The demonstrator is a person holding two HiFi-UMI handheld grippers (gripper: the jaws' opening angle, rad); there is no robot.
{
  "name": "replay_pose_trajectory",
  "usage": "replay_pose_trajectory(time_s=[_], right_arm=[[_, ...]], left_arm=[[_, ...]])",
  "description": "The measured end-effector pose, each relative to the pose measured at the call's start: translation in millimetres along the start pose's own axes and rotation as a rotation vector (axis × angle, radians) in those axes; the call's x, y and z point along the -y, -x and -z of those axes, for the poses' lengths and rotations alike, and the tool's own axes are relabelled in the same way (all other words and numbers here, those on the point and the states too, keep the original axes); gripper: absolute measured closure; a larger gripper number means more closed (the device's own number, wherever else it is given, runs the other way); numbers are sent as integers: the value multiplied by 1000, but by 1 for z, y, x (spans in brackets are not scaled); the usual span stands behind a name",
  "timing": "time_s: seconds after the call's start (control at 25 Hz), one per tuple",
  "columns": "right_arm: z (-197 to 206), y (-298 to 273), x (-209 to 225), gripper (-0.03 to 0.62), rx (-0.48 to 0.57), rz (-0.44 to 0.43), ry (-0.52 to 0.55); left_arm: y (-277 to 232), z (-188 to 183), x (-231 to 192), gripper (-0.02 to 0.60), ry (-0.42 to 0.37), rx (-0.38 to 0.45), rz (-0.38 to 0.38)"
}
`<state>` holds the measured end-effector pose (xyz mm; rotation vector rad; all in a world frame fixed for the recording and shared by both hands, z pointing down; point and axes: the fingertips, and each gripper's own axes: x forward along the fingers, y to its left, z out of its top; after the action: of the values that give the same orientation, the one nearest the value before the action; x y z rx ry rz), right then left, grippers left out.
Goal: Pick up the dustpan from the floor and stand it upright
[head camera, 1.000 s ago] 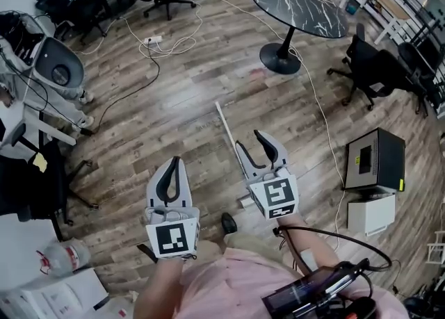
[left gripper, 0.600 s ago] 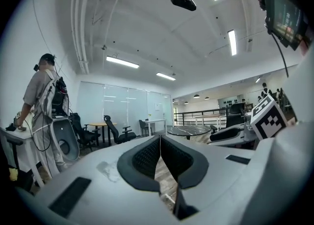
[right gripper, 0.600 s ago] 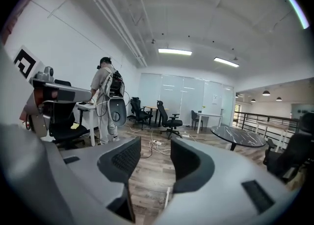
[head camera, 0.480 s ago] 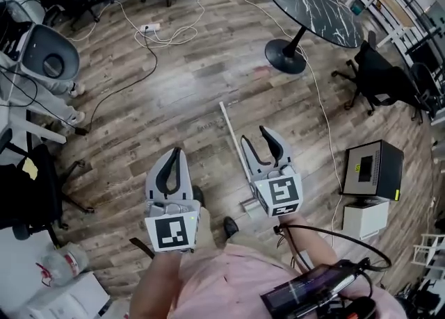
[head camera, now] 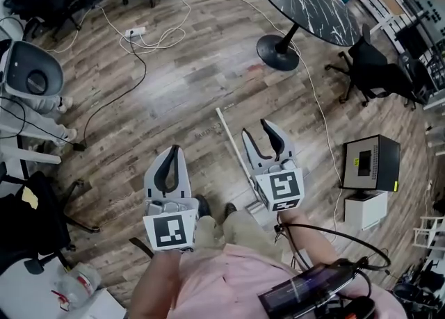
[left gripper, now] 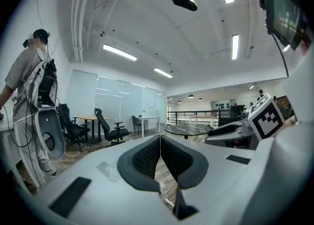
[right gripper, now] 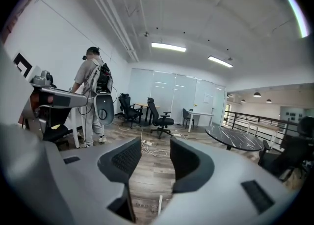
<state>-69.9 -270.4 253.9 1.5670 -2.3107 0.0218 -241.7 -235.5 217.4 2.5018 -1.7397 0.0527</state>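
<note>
— Wood-plank floor [head camera: 181, 88], grey-brown and streaky, fills the head view. Where is the dustpan?

— The dustpan [head camera: 230, 140] lies flat on those planks. Its thin, straight white handle runs away from the person's feet, just left of the right gripper [head camera: 255, 128]. The pan end is mostly hidden behind that gripper's marker cube [head camera: 279, 191]. The pale bit beside the shoe [head camera: 229, 208] is probably the pan.

— Is either gripper touching it?

— No. In its own view the right gripper [right gripper: 154, 143] has its jaws well apart, with only floor between them. The handle's tip [right gripper: 159, 204] shows low in the gap, down on the floor, clear of the ribbed black pads [right gripper: 122, 158].

— And the left?

— The left gripper [head camera: 174, 152] is held beside it, its curved black jaws brought together at the tips, gripping nothing. In the left gripper view [left gripper: 160, 140] the textured pads [left gripper: 144, 158] meet along a thin seam.

— What else is around?

— A round black marble tabletop [head camera: 304, 1], veined white, on a pedestal foot. Black office chairs [head camera: 375, 67], a boxy black case [head camera: 372, 163], and a white power strip [head camera: 134, 32] with looping cables. A second person [right gripper: 93, 91] stands at a desk in the right gripper view.
</note>
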Motion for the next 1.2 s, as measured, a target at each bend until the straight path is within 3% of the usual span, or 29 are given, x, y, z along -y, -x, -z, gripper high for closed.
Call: replay_pose_trajectory(time_s=[0.4,0.56,0.72,0.92,1.2], right_arm=[[33,-57,33,408,-48,-29,-16],[66,-98,45,408,-74,-84,0],[108,-143,59,408,-102,-134,-7],[171,-191,65,407,-184,-181,-40],[290,-259,65,404,-297,-216,-68]], left_arm=[[-68,22,-2,568,16,-40,25],[-113,50,-8,568,-33,-36,34],[-164,91,-14,568,-27,-62,-6],[-209,158,-10,568,-1,-162,-15],[-257,270,-13,568,19,-240,-19]])
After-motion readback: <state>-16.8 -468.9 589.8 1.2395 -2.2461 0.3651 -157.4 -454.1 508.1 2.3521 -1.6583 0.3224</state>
